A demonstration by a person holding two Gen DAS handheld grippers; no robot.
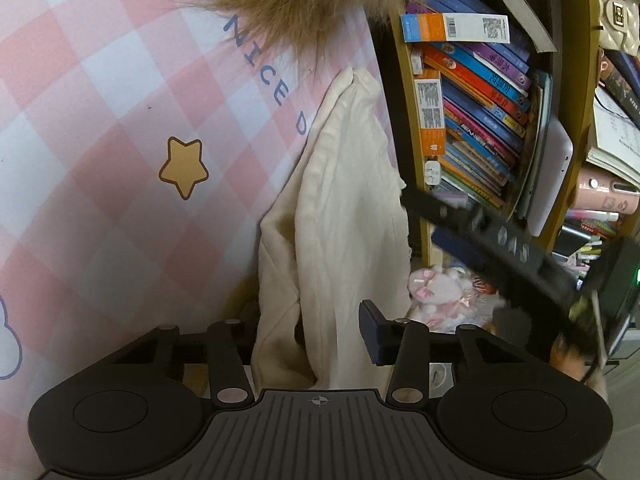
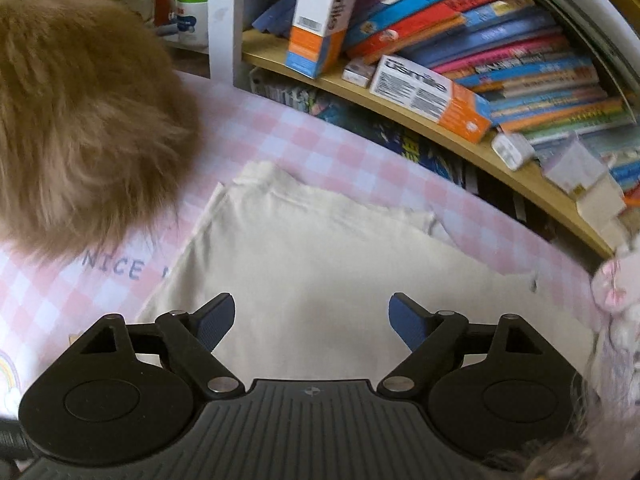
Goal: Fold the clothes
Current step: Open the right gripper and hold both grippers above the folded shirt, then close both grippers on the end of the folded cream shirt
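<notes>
Left gripper (image 1: 316, 344): jaws closed round a bunched fold of the cream garment (image 1: 344, 184), cloth hanging between them, left pad hidden behind it, so probably clamped. Right gripper (image 2: 312, 322): jaws spread wide, nothing between, poised over the same garment (image 2: 320, 264) lying flat on the pink checked bedsheet (image 2: 320, 148). Beside it a tan furry mass (image 2: 80, 120). Beyond, a bookshelf (image 2: 460, 140) crammed with leaning books and boxes.
</notes>
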